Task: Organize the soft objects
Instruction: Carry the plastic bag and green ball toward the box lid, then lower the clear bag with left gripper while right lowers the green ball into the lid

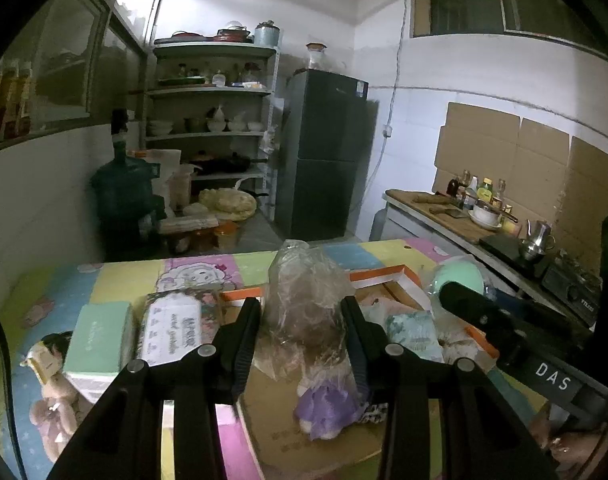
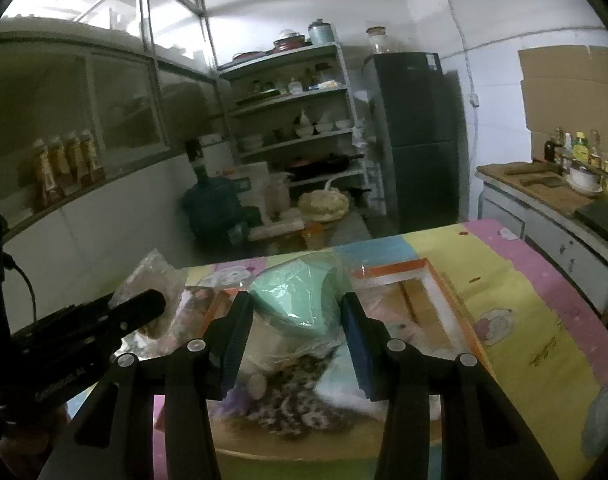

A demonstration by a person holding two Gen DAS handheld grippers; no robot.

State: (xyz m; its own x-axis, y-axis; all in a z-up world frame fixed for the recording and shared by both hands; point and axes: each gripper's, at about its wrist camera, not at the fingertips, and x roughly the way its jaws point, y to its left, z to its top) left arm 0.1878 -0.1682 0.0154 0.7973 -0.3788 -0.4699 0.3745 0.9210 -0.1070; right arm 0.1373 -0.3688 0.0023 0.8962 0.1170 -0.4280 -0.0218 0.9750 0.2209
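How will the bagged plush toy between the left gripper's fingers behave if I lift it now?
Probably floppy: the plush toy sags low in its crinkled clear bag. Likely light for its bulk. The glossy film may slip between the left gripper fingers, so the toy could swing or slide inside.

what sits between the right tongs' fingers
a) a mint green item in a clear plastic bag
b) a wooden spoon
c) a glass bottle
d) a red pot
a: in the right wrist view the right tongs straddle a mint green item in a clear plastic bag, above the cardboard box; whether the fingers touch it is unclear.
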